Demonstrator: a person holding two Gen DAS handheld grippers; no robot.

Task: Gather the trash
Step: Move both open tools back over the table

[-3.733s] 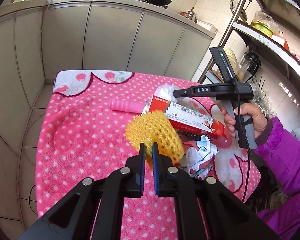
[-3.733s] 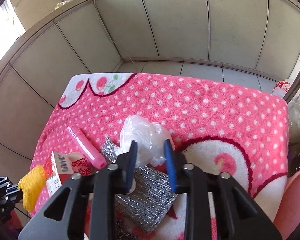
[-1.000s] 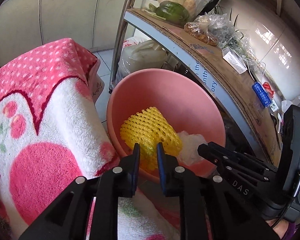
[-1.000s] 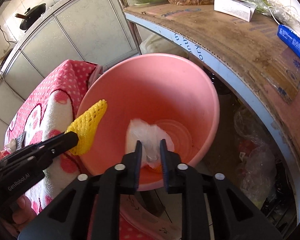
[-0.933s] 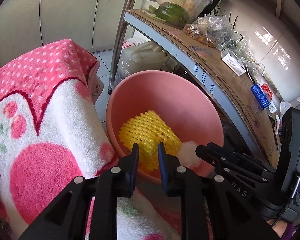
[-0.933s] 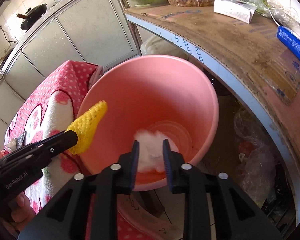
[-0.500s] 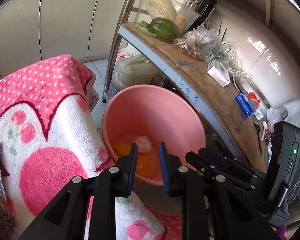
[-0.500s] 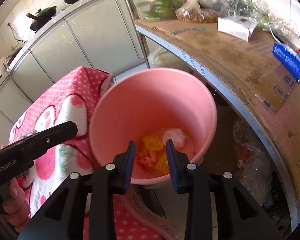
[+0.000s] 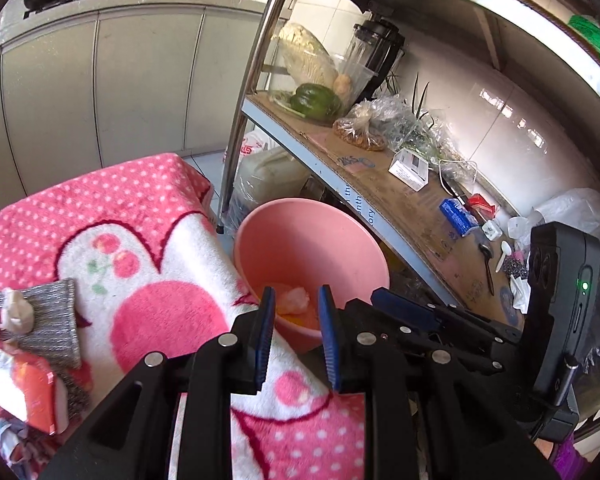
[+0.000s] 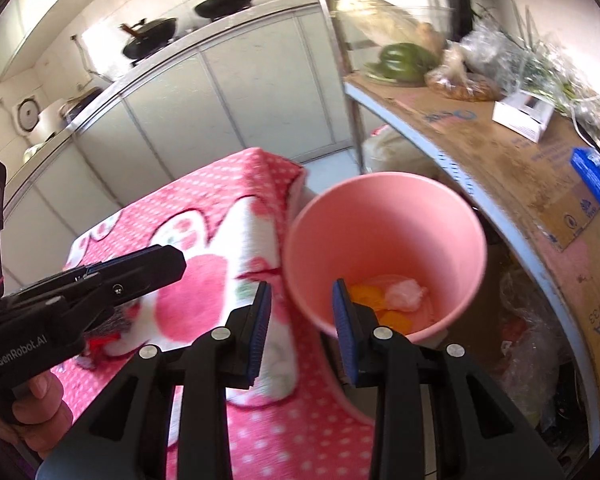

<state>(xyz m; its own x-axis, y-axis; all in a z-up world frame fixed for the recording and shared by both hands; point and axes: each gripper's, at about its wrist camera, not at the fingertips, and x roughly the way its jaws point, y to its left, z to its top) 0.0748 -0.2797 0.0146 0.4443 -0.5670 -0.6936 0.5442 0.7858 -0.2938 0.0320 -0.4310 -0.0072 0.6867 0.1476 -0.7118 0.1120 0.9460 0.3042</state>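
Kitchen; bench under pink dotted blanket [image 9: 148, 208]. Left tongs [image 9: 296, 308] spread, nothing between pads. Right tongs [image 10: 302, 308] likewise spread, empty. Silver scouring pad [image 9: 56, 320] and red carton [image 9: 32, 396] lie on the blanket. Beyond bench edge, pink bucket [image 10: 384, 216] contains yellow netting [image 10: 366, 296] and crumpled plastic [image 10: 406, 292]. Shelf [image 9: 400, 204] behind.

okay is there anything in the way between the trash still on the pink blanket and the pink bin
Nothing visible blocks that path. The leftover trash lies at the blanket's left end, and the stretch of blanket between it and the bin is bare. The bin stands open-topped just past the blanket's edge. Both the left gripper and right gripper are empty.
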